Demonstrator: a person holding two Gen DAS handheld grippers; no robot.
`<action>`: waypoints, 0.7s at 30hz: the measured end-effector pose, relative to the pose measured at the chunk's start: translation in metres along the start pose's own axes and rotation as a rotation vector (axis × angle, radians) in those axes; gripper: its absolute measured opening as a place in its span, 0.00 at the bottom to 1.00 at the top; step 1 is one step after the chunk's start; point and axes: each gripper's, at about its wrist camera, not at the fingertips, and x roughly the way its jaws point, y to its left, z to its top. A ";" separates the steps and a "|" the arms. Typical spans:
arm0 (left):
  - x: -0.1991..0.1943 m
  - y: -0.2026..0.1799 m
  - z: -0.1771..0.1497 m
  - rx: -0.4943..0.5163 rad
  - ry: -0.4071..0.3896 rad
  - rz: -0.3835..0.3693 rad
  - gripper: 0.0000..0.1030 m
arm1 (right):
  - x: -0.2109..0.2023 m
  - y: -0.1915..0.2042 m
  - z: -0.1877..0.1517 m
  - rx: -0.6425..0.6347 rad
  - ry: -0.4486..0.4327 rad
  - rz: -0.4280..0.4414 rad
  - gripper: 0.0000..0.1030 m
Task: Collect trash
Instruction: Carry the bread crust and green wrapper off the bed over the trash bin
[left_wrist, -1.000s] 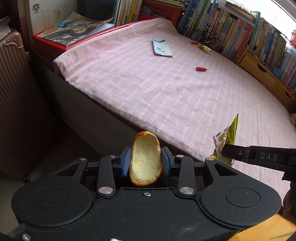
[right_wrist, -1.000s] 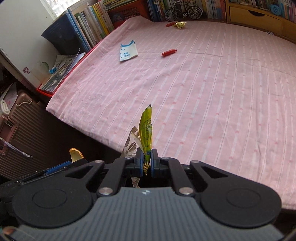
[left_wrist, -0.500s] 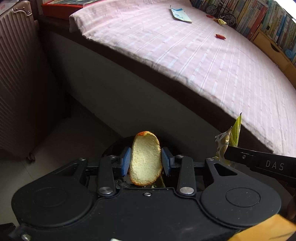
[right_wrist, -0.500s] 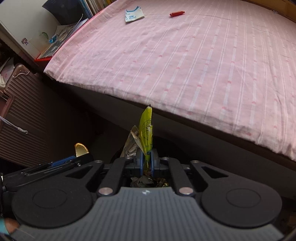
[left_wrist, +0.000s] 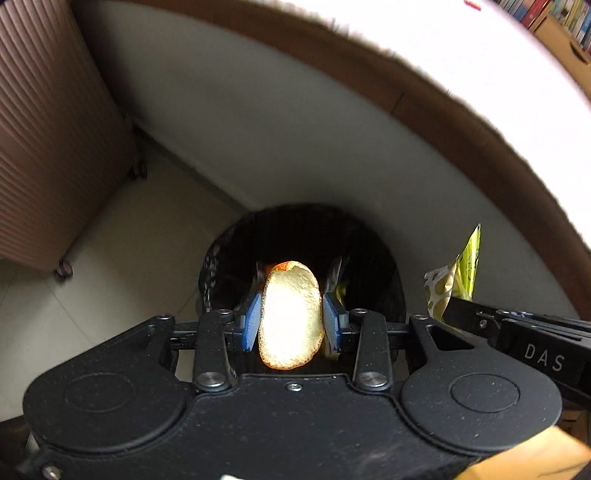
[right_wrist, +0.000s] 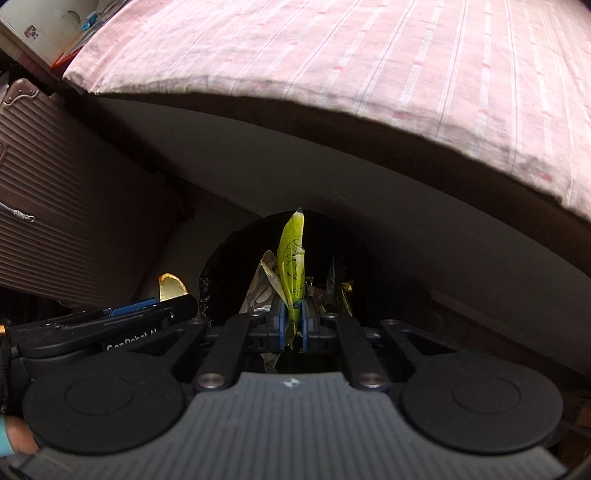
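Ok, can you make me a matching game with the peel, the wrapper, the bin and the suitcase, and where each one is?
Things:
1. peel
2. wrapper
3. bin
4. suitcase

Places:
A. on the floor against the bed base, below both grippers
B. standing on wheels at the left
C. pinched in the right gripper
D. pinched in the left gripper

Pairs: 1-D, 2-C, 3-A, 4-B

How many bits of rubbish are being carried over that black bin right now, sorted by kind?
Orange fruit peel, held in the left gripper: 1
Crumpled green and yellow plastic wrapper, held in the right gripper: 1
Total: 2
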 end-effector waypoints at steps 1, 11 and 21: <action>0.004 0.000 0.000 -0.002 0.022 0.007 0.33 | 0.002 0.000 -0.001 -0.007 0.006 -0.004 0.12; 0.031 0.001 -0.003 -0.021 0.109 0.017 0.33 | 0.021 -0.005 -0.005 -0.024 0.058 -0.042 0.12; 0.043 0.000 -0.006 -0.020 0.117 0.022 0.33 | 0.031 -0.004 -0.003 -0.020 0.069 -0.043 0.14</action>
